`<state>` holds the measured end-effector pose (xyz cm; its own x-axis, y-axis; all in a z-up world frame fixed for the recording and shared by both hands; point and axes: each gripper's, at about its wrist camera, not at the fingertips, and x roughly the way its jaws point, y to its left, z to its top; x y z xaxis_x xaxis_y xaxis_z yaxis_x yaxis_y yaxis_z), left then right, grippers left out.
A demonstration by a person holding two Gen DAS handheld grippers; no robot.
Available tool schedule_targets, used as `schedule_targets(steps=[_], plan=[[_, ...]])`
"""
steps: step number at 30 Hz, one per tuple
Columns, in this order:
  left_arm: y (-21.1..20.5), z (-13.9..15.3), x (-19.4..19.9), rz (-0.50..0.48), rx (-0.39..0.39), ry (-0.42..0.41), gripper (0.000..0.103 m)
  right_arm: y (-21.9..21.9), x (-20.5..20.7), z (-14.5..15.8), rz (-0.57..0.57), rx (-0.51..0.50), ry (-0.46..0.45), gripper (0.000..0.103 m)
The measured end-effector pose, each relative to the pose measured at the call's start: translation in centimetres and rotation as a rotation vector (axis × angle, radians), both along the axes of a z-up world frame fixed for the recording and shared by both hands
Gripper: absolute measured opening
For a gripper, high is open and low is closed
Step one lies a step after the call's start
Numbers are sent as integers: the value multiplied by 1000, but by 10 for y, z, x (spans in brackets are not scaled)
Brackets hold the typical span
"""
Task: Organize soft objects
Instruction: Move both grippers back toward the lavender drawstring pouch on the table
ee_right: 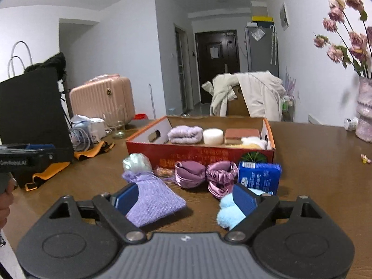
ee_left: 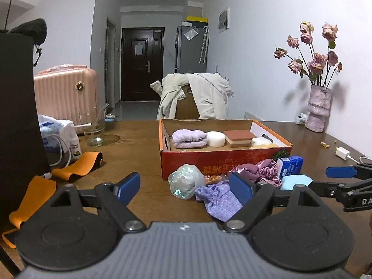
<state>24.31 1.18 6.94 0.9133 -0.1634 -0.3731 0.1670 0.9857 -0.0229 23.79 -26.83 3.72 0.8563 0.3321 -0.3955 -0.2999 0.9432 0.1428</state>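
Both grippers are seen spread wide, nothing pinched: left gripper (ee_left: 186, 186) over bare table (ee_left: 139, 144), right gripper (ee_right: 186, 200) low over a lavender cloth (ee_right: 153, 203) at its 9 o'clock finger, a blue plush (ee_right: 229, 212) at 3 o'clock. At 12 o'clock stands the red box (ee_right: 200, 157), part-filled.

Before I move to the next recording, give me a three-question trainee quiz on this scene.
1. True or false: the red box is empty.
2. Which lies nearest the right gripper: A) lavender knit cloth, B) vase, C) suitcase?
3. What colour is the tissue pack in front of the box?

Key: 1. False; it holds a rolled lavender towel, a white round block and a brown sponge. 2. A. 3. Blue.
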Motion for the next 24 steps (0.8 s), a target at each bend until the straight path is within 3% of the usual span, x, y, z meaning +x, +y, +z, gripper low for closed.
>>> schedule_targets(steps=[4,8,14,17,22,24], plan=[[-4,-8,6,-32,-44,14,85,4,20,-2,-5,-1,52,81],[-15,-16,18,-42,12,49,85,9,28,1,5,31,9,79],[-12,-41,44,-91,-39,118,83,20,59,-22,60,78,159,61],[-13,-49,65,-86,-14,158,79,29,57,-32,90,104,174,61],[-14,-62,106,-138,-103,219,79,43,64,-53,100,109,234,61],[-18,-67,118,-149,-100,251,77,48,68,-53,109,90,202,61]])
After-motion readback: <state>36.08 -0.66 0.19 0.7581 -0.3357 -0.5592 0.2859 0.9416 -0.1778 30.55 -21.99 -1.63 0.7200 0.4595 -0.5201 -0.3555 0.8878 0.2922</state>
